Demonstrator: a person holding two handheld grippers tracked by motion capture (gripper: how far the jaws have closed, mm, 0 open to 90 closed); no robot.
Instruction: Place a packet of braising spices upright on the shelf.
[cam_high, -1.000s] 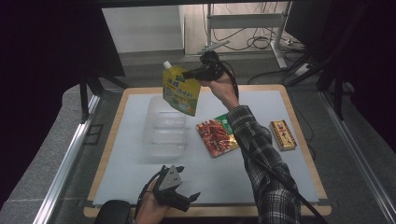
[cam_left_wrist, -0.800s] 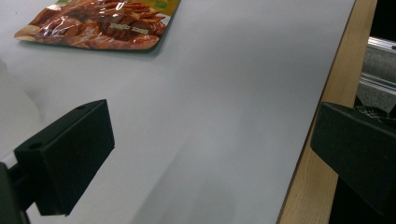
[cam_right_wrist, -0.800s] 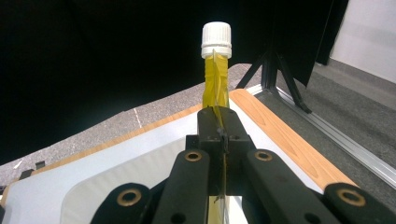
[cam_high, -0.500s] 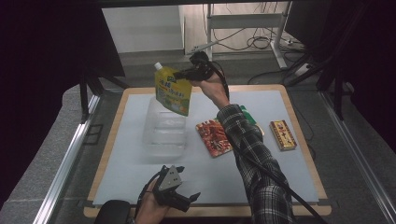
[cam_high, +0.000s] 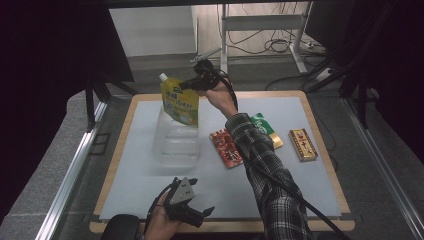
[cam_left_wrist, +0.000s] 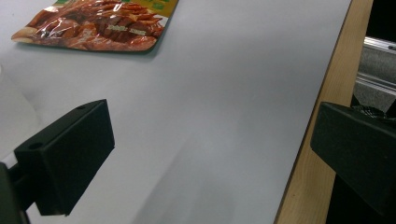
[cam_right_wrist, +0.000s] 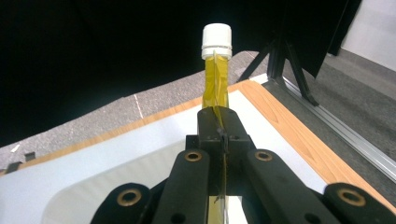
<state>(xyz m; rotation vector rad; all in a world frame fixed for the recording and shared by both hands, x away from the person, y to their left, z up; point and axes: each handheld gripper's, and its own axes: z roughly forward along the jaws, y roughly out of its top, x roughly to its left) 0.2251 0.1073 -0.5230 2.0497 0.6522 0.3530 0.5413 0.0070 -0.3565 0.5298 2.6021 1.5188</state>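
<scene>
the yellow spouted pouch (cam_high: 180, 100) is clamped at its upper edge by the right gripper (cam_high: 196, 83), apparently hanging above the clear container (cam_high: 175, 142); the left gripper (cam_high: 192, 212) is held apart nearer than the container.

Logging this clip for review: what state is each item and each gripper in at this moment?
Yellow spout pouch: capped, held in the air above the clear container.
Clear container: open-topped, on the mat.
Red snack packet: flat on the mat.
Right gripper: shut on the pouch's edge.
Left gripper: open, holding nothing.
</scene>
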